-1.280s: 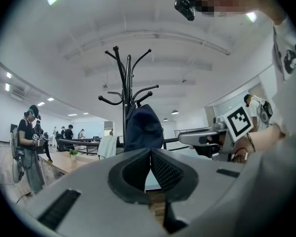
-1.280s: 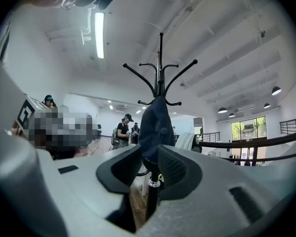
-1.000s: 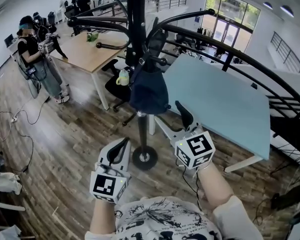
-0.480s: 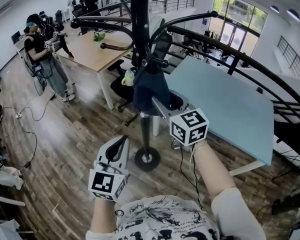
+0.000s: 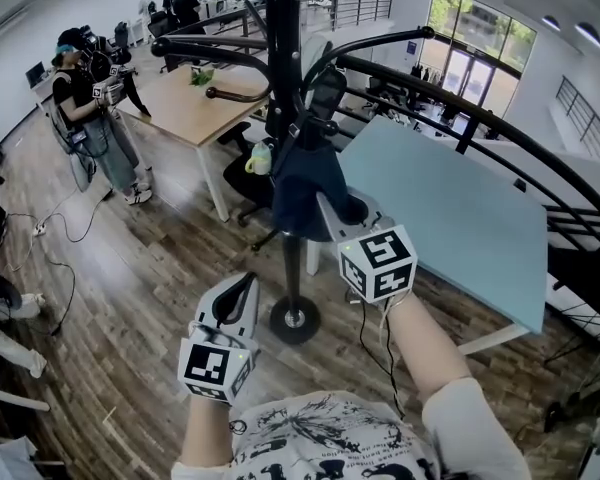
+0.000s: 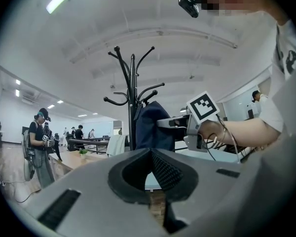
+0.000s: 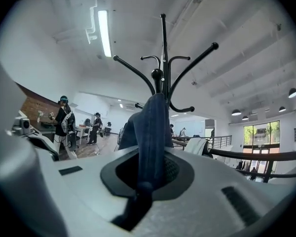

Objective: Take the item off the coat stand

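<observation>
On the coat stand (image 5: pixel 283 78) hangs 1 dark blue item (image 5: pixel 302 193), with the right gripper (image 5: pixel 332 213) pinching its fabric. The left gripper (image 5: pixel 244 288) is low, jaws together, empty. Next, I think, comes lifting it off the hook.

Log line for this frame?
right gripper: shut on navy bag | left gripper: shut, empty | navy bag: hanging on coat stand
</observation>
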The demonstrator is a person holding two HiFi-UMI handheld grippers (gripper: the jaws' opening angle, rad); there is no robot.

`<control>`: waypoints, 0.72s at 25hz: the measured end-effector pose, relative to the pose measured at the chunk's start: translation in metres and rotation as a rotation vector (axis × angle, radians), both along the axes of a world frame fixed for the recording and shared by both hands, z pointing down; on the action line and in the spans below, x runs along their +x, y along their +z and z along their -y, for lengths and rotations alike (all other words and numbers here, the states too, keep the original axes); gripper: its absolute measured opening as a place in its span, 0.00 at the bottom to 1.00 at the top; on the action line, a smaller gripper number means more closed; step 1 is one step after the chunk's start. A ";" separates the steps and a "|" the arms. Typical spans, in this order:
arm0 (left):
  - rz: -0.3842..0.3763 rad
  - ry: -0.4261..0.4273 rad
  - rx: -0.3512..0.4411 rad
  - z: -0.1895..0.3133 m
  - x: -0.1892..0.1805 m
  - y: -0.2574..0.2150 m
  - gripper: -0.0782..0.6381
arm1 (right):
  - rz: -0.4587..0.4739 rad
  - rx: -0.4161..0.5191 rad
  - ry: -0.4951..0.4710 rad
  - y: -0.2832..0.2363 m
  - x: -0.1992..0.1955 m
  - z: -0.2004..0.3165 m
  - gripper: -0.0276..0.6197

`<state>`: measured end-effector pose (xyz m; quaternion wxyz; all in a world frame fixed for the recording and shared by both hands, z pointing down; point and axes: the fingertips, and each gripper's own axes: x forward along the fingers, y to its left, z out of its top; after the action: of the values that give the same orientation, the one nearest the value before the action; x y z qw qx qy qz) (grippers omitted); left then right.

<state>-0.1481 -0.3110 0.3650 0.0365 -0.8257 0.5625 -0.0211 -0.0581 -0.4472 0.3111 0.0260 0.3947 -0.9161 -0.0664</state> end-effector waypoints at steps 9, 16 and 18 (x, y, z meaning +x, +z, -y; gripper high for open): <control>0.000 0.016 0.005 -0.009 0.008 0.001 0.12 | 0.051 0.098 0.020 -0.042 0.025 -0.032 0.06; -0.007 0.021 -0.010 -0.013 0.018 0.004 0.12 | 0.037 0.131 0.032 -0.034 0.053 -0.061 0.07; -0.005 0.018 -0.013 -0.013 0.020 0.002 0.12 | 0.032 0.107 0.043 -0.017 0.061 -0.065 0.07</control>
<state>-0.1281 -0.2983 0.3674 0.0296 -0.8310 0.5550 -0.0224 0.0026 -0.3821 0.2945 -0.0083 0.4162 -0.9028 -0.1081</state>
